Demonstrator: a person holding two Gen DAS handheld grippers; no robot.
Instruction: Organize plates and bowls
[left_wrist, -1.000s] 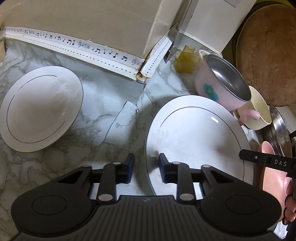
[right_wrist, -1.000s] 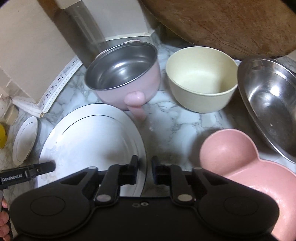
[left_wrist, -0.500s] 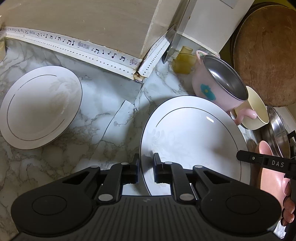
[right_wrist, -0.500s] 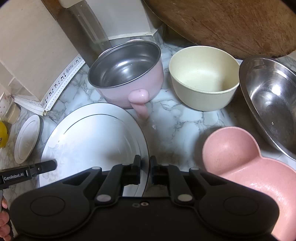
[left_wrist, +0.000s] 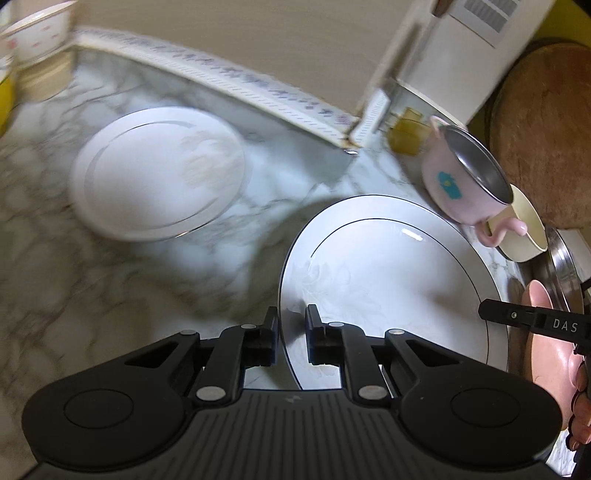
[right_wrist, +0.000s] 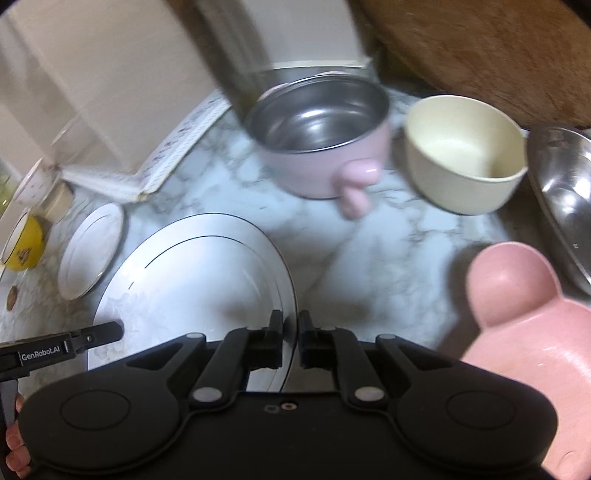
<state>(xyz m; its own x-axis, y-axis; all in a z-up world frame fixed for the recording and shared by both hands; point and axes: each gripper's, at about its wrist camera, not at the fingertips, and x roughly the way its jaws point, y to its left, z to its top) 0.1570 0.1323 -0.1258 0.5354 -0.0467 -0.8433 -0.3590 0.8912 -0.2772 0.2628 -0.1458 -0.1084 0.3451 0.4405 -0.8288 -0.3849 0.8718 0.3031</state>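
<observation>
Both grippers are pinching the big plate (left_wrist: 388, 280): the left gripper (left_wrist: 291, 336) on its left rim, the right gripper (right_wrist: 290, 341) on its right rim. Uneven pulling is risking a slip, or a knock against the pink pot (right_wrist: 321, 147) just beyond.

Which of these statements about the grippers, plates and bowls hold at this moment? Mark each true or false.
1. Both grippers are clamped on the rim of the large plate. True: the left gripper grips its left edge and the right gripper its right edge.
2. The small plate is stacked on the large plate. False: it lies apart on the counter.
3. The pink pot holds food. False: its steel inside is empty.
4. The cream bowl stands beside the pink pot. True.
5. The pink dish is held by a gripper. False: no gripper touches it.
</observation>
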